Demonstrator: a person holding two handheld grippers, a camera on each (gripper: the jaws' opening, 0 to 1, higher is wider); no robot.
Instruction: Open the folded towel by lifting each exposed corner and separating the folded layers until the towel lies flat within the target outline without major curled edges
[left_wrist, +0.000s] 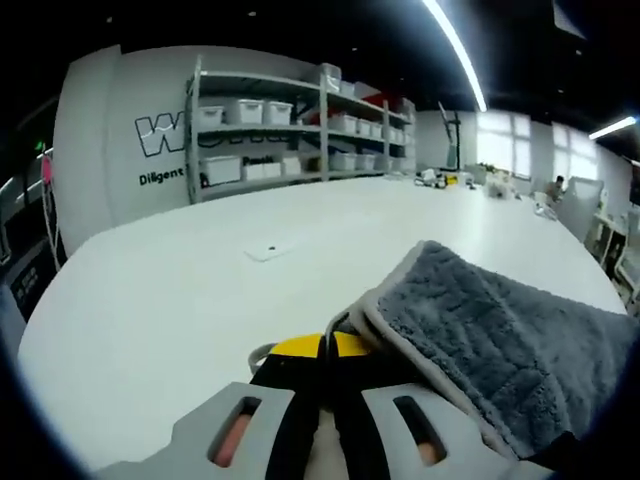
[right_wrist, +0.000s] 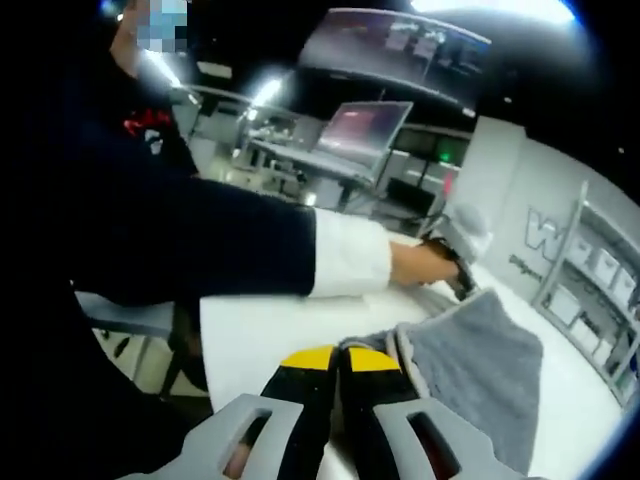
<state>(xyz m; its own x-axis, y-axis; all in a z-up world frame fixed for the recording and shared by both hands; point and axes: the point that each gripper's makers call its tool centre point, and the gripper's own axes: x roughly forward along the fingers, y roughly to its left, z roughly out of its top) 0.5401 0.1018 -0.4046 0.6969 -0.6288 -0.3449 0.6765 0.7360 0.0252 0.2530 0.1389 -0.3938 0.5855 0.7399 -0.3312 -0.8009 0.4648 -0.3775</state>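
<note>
Left gripper view — fingers (left_wrist: 325, 352) clamped on grey towel (left_wrist: 490, 340) corner | right fingers (right_wrist: 338, 362) clamped on towel edge — white table (left_wrist: 200, 290).

The right hand-held gripper (right_wrist: 338, 362) pinches the grey towel (right_wrist: 478, 362) at its near corner; beyond the towel, a person's hand (right_wrist: 425, 263) reaches across the counter (right_wrist: 250, 340).

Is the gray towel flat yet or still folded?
Still folded: the towel shows doubled edge layers, with both grippers shut on its corners.
</note>
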